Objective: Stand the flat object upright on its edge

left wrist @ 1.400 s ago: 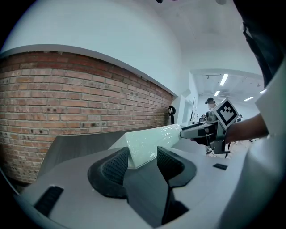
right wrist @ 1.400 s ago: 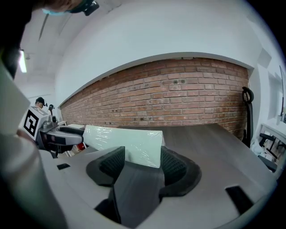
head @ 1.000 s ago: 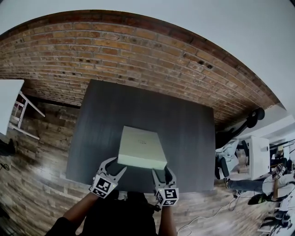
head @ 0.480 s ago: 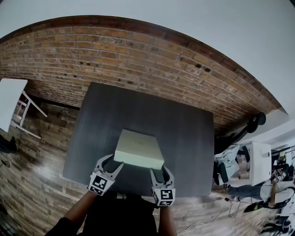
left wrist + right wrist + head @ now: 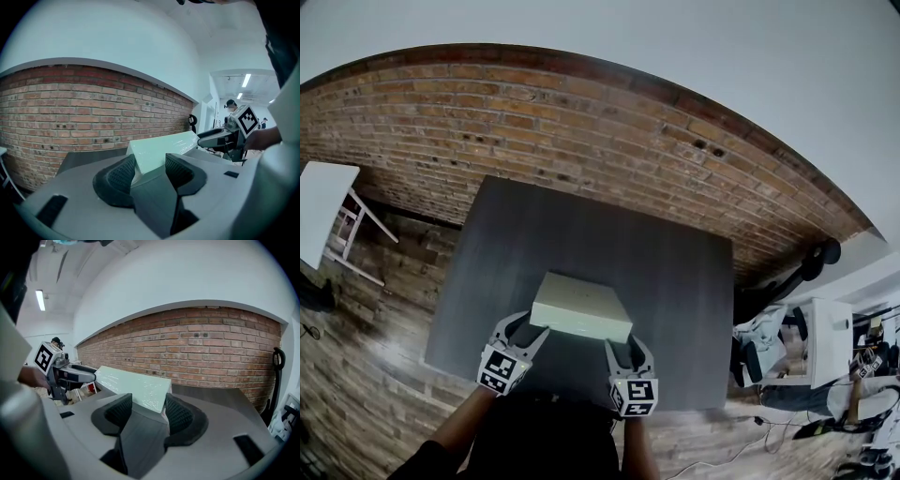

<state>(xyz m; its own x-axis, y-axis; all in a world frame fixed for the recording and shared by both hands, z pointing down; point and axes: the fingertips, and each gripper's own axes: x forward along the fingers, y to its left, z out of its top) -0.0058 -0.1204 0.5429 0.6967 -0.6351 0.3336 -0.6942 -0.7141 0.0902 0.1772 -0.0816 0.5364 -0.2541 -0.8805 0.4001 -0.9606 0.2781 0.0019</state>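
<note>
A brick wall closed off the far side of the room, and a plank floor ran beneath it. In the middle of the head view we saw a dark grey table, with a small white table well apart from it at the left edge.

On the near half of the dark table lay the pale flat box, wrapped in clear film. It was tilted, not flat: its near edge was raised off the table top while its far edge sat low toward the surface, and it was not yet upright.

We held the box at its two near corners. The left gripper had the near left corner between its ribbed pads, which pressed on the box's thickness from either side. The right gripper had the near right corner. Its jaws had just been closing, with that corner between them, and its pads now clamped the box. Both grippers pointed gently downward, away from us, and their marker cubes sat just beyond the table's near edge.
</note>
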